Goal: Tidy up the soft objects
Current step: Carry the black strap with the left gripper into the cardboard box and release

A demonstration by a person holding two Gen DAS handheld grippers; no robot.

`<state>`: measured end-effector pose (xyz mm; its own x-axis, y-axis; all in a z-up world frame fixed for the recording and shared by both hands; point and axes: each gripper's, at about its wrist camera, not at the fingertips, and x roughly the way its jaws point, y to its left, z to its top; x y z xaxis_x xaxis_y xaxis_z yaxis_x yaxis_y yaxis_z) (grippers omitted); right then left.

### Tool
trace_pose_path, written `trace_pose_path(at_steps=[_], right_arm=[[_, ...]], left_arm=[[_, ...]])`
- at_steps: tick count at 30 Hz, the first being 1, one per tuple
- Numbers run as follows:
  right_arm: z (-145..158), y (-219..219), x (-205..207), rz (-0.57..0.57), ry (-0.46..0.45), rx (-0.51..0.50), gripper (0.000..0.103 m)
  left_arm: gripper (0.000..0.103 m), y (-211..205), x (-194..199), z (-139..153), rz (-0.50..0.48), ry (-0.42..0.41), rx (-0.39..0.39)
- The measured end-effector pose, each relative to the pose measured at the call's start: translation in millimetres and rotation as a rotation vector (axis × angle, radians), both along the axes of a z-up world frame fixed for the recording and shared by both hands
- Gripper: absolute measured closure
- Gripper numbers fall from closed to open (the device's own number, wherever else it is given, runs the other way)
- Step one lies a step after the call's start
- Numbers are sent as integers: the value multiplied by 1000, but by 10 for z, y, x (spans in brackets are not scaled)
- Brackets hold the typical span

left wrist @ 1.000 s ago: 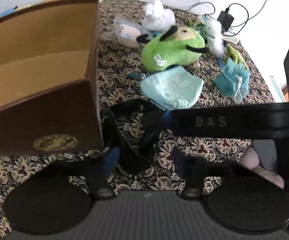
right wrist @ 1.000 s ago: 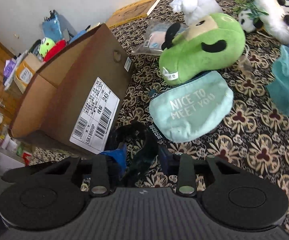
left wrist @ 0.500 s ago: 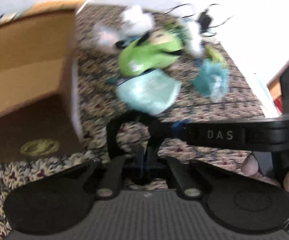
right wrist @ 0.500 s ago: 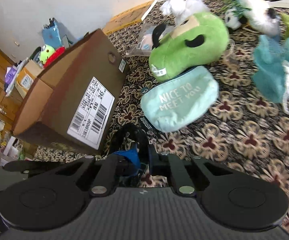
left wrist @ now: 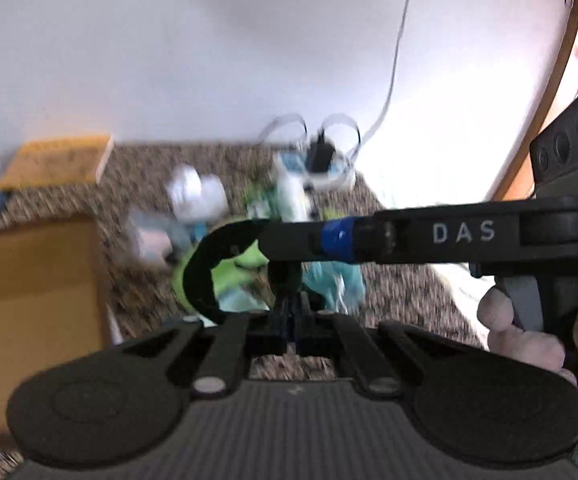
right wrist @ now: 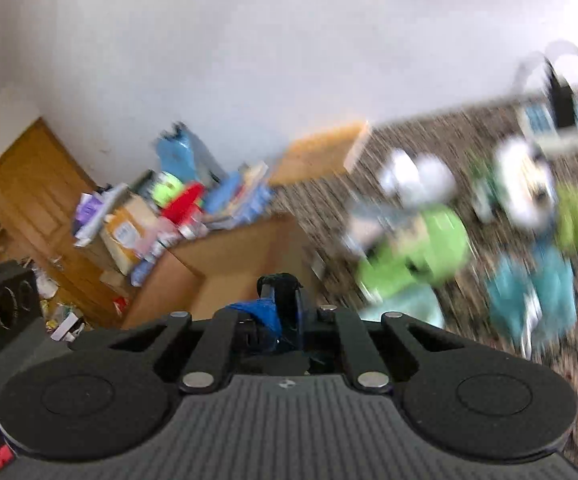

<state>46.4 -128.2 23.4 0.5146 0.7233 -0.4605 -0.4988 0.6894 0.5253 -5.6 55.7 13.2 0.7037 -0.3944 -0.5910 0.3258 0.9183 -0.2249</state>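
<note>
The black strap hung in the air between the two grippers, above the patterned table and beside the cardboard box. The left gripper had its jaws squeezed together on one part of the strap, and the right gripper was pinched shut on another part. The strap looked soft, floppy and light (it curved in a loose loop). It would likely sag and swing, so holding it at two spots seemed best. The green plush toy and the other soft things lay on the table, all blurry.
</note>
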Motion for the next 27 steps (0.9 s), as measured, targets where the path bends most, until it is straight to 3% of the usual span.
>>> trace_pose_path(at_steps=[5,10,15,20,27], right_arm=[[270,476,146,65,-58,43,103],[276,1195,252,122,-53,73,103],[145,1907,244,184,-2,100,103],[-42,2363,299,172,56,79,103],[-514,2895,533,142,206,36,103]], left_arm=[[103,548,-28,284,45,-77,-25],[103,1194,-83,282,103,-88,-4],[103,1841,-62,108,172,-37,7],[103,2436,-84,-65,248,12,-2],[103,2908,124,-497,327,120,51]])
